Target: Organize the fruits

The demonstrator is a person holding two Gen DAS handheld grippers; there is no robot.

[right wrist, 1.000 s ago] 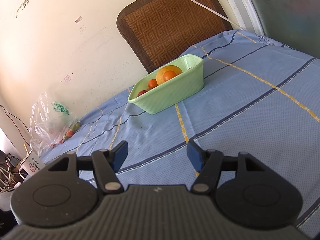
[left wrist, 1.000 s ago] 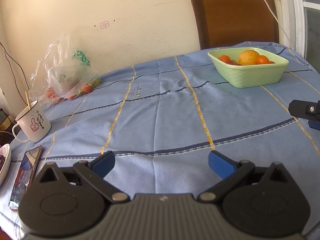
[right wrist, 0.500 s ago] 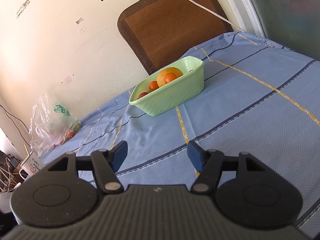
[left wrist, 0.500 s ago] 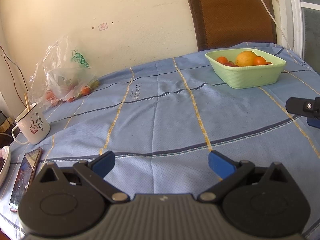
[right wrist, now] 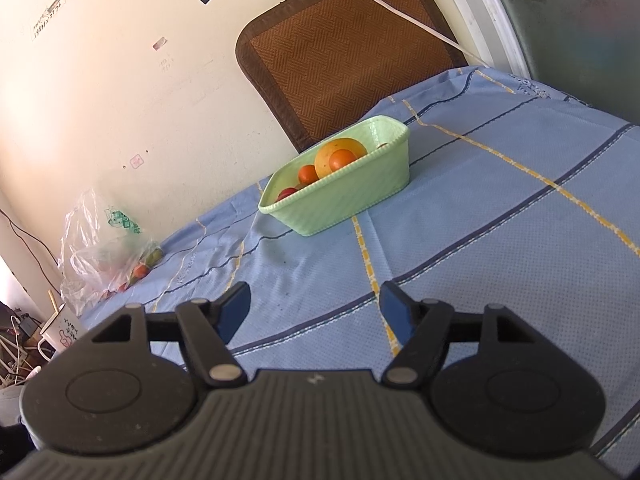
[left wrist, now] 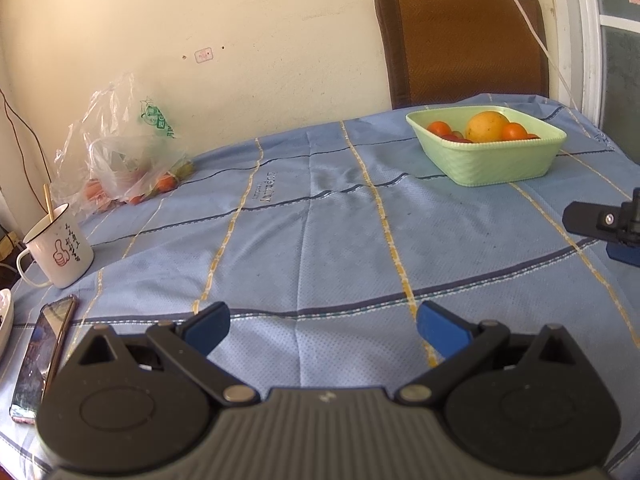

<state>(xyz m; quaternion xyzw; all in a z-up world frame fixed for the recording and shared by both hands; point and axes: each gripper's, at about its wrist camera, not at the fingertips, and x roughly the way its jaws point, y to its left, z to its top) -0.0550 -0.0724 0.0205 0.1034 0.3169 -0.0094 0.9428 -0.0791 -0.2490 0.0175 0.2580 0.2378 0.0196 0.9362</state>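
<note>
A pale green basket (left wrist: 500, 162) (right wrist: 340, 200) stands on the blue tablecloth at the far right, holding a large yellow-orange fruit (left wrist: 487, 126) (right wrist: 338, 148) and several small orange and red ones. A clear plastic bag (left wrist: 120, 152) (right wrist: 106, 252) with more small fruits lies far left by the wall. My left gripper (left wrist: 322, 326) hovers open over bare cloth, nothing between its blue pads. My right gripper (right wrist: 314, 306) is open with its jaws still opening and nothing between them; its finger (left wrist: 600, 222) shows at the right edge of the left wrist view. The basket is well ahead of both.
A white mug (left wrist: 60, 248) with a stick in it, a phone (left wrist: 40, 356) and a dish edge (left wrist: 5, 320) sit at the table's left edge. A brown chair back (left wrist: 464, 36) stands behind the basket. A white cable (right wrist: 400, 12) hangs along the wall.
The right gripper's jaws have spread a little wider. The left wrist view has tilted slightly. No fruit has moved.
</note>
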